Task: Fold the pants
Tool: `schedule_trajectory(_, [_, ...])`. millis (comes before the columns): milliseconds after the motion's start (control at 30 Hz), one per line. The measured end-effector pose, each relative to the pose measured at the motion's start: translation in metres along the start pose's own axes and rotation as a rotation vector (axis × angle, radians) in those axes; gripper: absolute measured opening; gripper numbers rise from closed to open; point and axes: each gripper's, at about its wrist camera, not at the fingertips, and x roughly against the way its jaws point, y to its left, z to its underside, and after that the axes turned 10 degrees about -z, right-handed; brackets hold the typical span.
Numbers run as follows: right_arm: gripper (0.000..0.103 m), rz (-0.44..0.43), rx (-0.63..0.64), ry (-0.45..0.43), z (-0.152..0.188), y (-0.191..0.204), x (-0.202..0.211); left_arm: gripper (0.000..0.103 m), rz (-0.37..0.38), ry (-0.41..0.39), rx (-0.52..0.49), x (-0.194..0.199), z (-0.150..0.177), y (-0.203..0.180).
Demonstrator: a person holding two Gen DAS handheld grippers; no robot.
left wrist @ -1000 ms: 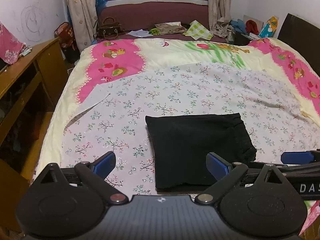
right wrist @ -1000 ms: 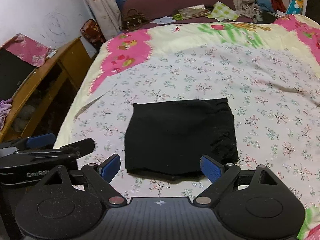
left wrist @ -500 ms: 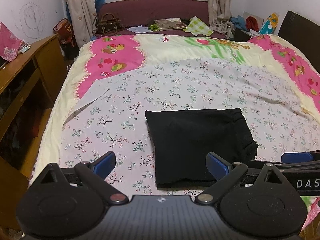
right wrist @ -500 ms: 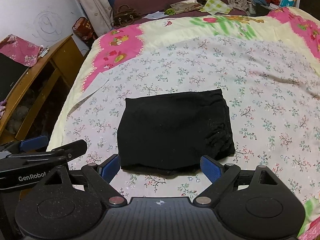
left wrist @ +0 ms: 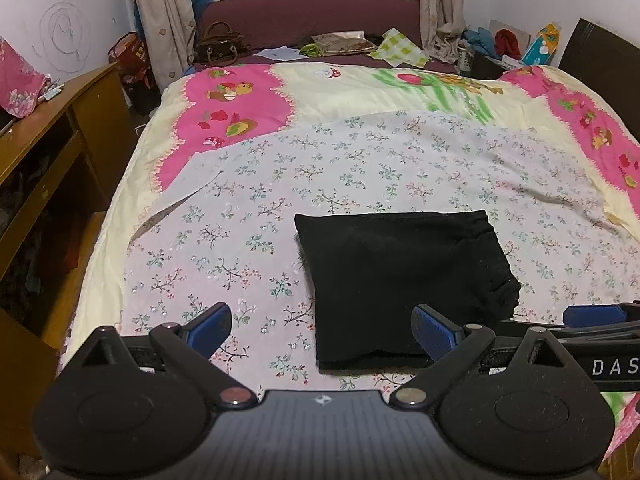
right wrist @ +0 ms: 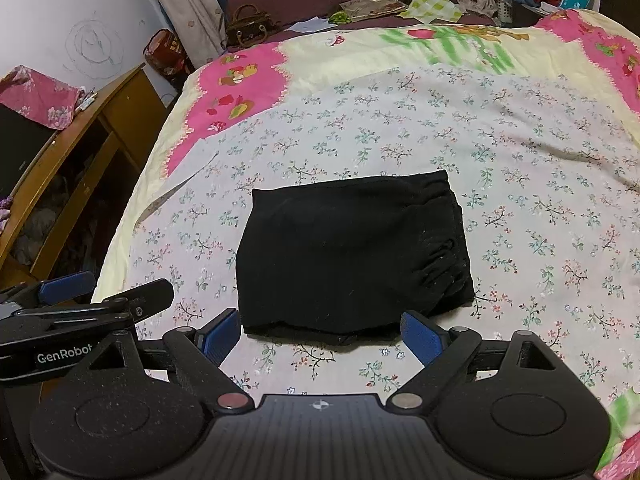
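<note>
The black pants [left wrist: 400, 280] [right wrist: 348, 256] lie folded into a compact rectangle on the floral sheet [left wrist: 260, 208], with the gathered waistband at the right. My left gripper [left wrist: 322, 330] hangs open above the near edge of the bed, its right blue pad over the pants' near right corner. My right gripper [right wrist: 322, 330] is open too, just short of the pants' near edge, holding nothing. Each gripper shows at the edge of the other's view: the right one [left wrist: 592, 320] at the far right, the left one [right wrist: 68, 292] at the far left.
The bed carries a pink, yellow and green quilt [left wrist: 240, 108] under the floral sheet. A wooden desk [left wrist: 48, 140] stands close along the left side. A maroon bench [left wrist: 320, 20] with a handbag [left wrist: 218, 44] and papers runs under the window. A dark headboard [left wrist: 600, 64] is at right.
Both grippers have drawn back and risen a little from the folded pants, so the bed looks slightly farther away. The pants have not moved.
</note>
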Motion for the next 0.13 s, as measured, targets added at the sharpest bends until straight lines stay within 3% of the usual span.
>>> schedule_trajectory(133, [0.077, -0.002, 0.005, 0.006, -0.0008, 0.0006, -0.0020, 0.103, -0.004, 0.001, 0.001, -0.0004, 0.0013, 0.0015])
